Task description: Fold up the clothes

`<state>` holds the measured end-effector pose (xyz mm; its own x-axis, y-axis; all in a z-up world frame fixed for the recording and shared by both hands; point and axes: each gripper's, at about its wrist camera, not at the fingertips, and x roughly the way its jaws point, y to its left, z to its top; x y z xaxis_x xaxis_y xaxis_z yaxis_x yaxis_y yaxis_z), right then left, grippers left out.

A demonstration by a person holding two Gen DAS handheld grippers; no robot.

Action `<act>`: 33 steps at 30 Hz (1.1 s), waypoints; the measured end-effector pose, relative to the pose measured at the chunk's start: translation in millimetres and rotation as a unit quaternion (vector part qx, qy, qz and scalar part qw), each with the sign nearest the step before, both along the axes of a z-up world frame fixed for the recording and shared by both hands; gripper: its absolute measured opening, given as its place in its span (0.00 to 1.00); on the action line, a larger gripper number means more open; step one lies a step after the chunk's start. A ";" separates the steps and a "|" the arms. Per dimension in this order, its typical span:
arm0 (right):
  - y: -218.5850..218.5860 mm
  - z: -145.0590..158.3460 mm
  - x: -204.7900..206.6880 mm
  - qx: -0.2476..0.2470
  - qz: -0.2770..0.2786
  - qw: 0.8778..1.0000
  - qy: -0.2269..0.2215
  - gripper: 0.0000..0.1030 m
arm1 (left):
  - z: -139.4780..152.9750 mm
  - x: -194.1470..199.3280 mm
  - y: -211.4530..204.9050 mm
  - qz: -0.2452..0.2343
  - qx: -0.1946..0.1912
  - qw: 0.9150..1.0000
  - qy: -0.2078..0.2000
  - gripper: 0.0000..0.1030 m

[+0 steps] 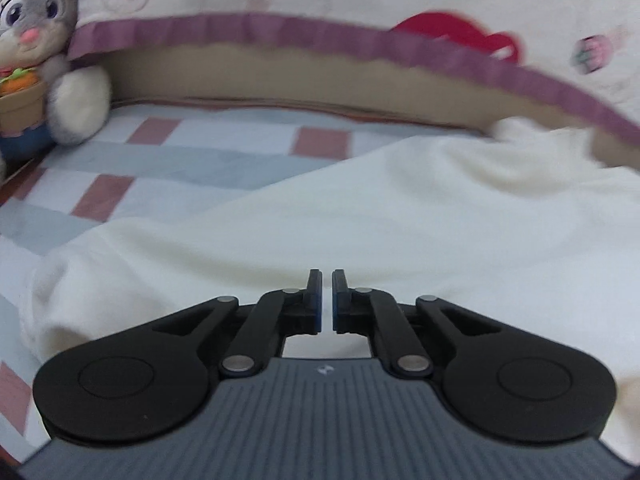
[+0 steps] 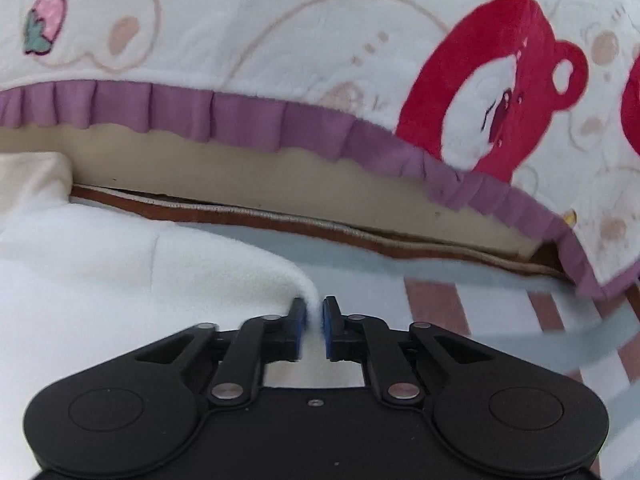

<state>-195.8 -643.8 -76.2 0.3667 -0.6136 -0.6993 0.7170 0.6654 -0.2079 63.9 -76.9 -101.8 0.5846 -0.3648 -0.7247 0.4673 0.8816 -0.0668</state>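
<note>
A cream-white fleece garment (image 1: 360, 208) lies spread over the checked bed sheet (image 1: 160, 168). My left gripper (image 1: 327, 276) hovers low over its near part, jaws drawn almost together with only a thin slit between them. No fold of cloth rises into that slit. In the right wrist view the same garment (image 2: 120, 272) fills the left side. Its edge curls up into my right gripper (image 2: 313, 304), which is shut on that edge, white cloth showing between the blue pads.
A white blanket with red cups and a purple frill (image 2: 240, 116) hangs over a beige cushion (image 2: 280, 184) along the back. A grey plush rabbit (image 1: 36, 40) sits at the far left. Bare sheet (image 2: 500, 300) shows right of the garment.
</note>
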 end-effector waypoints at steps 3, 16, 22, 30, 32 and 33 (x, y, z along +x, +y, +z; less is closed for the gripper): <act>25.8 17.3 -11.0 0.041 -0.012 0.998 -0.048 0.59 | 14.1 -32.3 -1.8 -0.041 0.019 0.999 -0.005 0.23; 203.7 56.8 -109.2 0.220 0.107 0.969 -0.037 0.65 | 44.2 -162.8 -31.0 -0.247 0.003 0.969 -0.001 0.31; 249.6 58.2 -133.0 0.294 0.104 0.950 -0.024 0.70 | 35.4 -184.1 -46.7 -0.230 -0.049 0.972 0.022 0.43; 332.7 40.4 -109.6 0.352 0.209 0.912 0.014 0.71 | 36.9 -214.9 -54.5 -0.290 -0.002 0.957 -0.002 0.54; 340.6 21.2 -101.7 0.399 0.189 0.897 0.004 0.80 | 34.1 -222.3 -54.1 -0.308 0.000 0.951 0.003 0.61; 345.2 8.0 -97.8 0.418 0.169 0.893 0.009 0.86 | 30.8 -223.2 -54.5 -0.307 0.004 0.951 0.010 0.62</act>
<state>-293.6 -298.5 -68.2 0.4159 0.2687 -0.8688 0.4481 0.7708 0.4529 -159.2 -131.4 -71.1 0.2492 -0.6276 -0.7376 0.8937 0.4424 -0.0745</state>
